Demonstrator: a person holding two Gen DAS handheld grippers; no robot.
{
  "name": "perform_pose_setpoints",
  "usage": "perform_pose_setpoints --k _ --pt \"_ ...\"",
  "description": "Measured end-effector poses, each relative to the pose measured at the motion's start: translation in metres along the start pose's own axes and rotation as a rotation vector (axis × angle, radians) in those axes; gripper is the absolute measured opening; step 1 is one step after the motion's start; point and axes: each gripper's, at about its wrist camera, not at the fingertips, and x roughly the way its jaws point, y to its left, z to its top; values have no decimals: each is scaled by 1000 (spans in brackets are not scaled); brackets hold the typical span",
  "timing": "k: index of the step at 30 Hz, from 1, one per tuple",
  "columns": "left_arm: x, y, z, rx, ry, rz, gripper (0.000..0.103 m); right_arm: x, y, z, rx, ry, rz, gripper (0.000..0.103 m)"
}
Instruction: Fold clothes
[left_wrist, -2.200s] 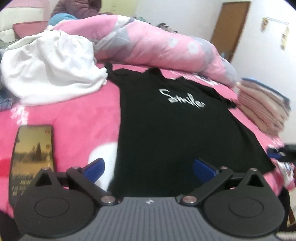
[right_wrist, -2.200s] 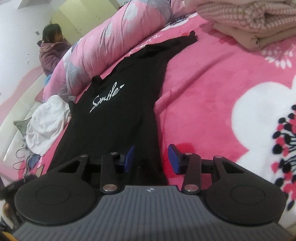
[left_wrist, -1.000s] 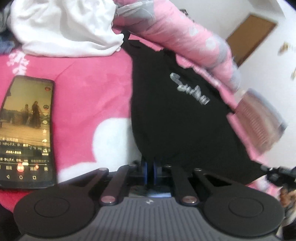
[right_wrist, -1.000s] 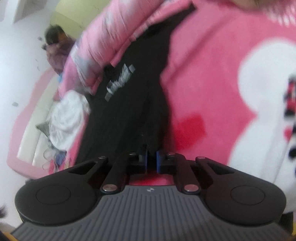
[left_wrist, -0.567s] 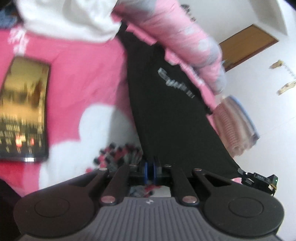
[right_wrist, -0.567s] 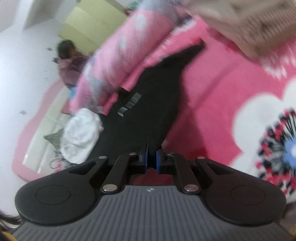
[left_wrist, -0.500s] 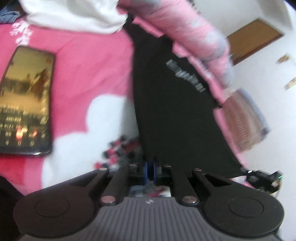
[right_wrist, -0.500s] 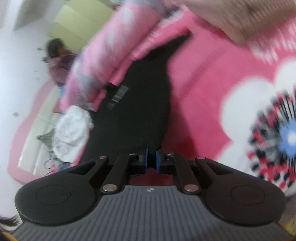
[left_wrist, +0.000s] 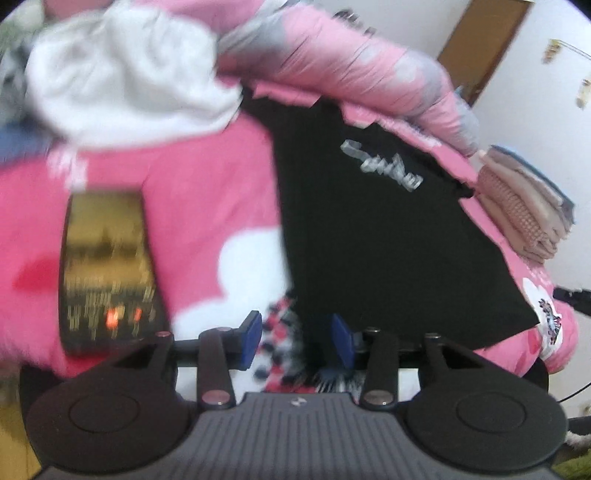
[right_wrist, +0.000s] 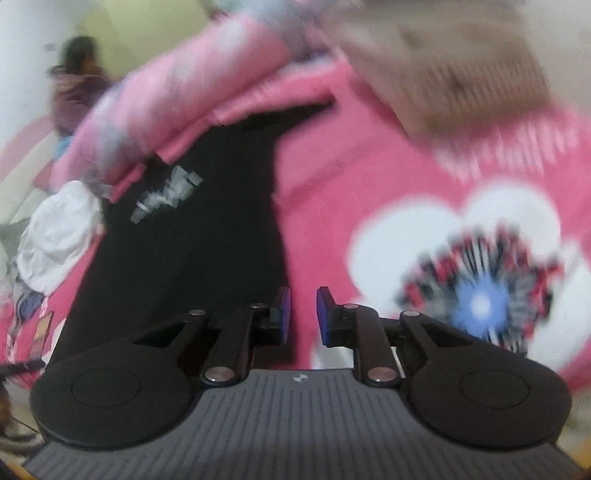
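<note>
A black T-shirt (left_wrist: 384, 236) with silver lettering lies spread flat on the pink flowered bedspread (left_wrist: 207, 192). It also shows in the right wrist view (right_wrist: 207, 236). My left gripper (left_wrist: 297, 339) is open and empty, its jaws straddling the shirt's bottom left hem corner. My right gripper (right_wrist: 303, 314) is partly open and empty, just at the shirt's bottom right hem edge. Both views are motion-blurred.
A phone (left_wrist: 107, 269) with a lit screen lies left of the shirt. A crumpled white garment (left_wrist: 125, 74) and a rolled pink quilt (left_wrist: 343, 62) lie behind. A stack of folded clothes (left_wrist: 524, 206) sits right. A person (right_wrist: 77, 81) sits far back.
Both grippers were shut on the shirt's bottom hem corners and pulled it toward me; now both have opened and let the hem go. The views tilted up.
</note>
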Motion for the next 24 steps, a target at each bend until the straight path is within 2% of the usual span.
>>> perform_pose_setpoints --k 3,6,8,10,12,13,17,22,24 --pt "7 -24 10 71 -39 -47 48 23 48 -5 -149 -36 63 16" --pt "33 -47 3 131 -1 -46 48 59 80 -23 -252 -6 100 16" --pt "51 -59 -3 163 33 -32 48 81 89 -39 -284 43 97 15" --pt "67 -68 -10 188 62 -22 46 87 87 -61 -354 82 37 13" --pt "64 -57 -20 154 48 -44 46 71 77 -78 -383 55 39 13" --pt "60 -53 -21 141 44 -54 46 60 73 -79 -381 72 43 13" --pt "51 -42 -24 87 25 -77 47 37 65 -64 -371 161 -5 15" --pt "44 -43 -29 90 9 -60 50 35 78 -21 -313 2 25 15" --pt "45 -44 -32 82 -1 -52 50 54 79 -14 -273 -10 26 15"
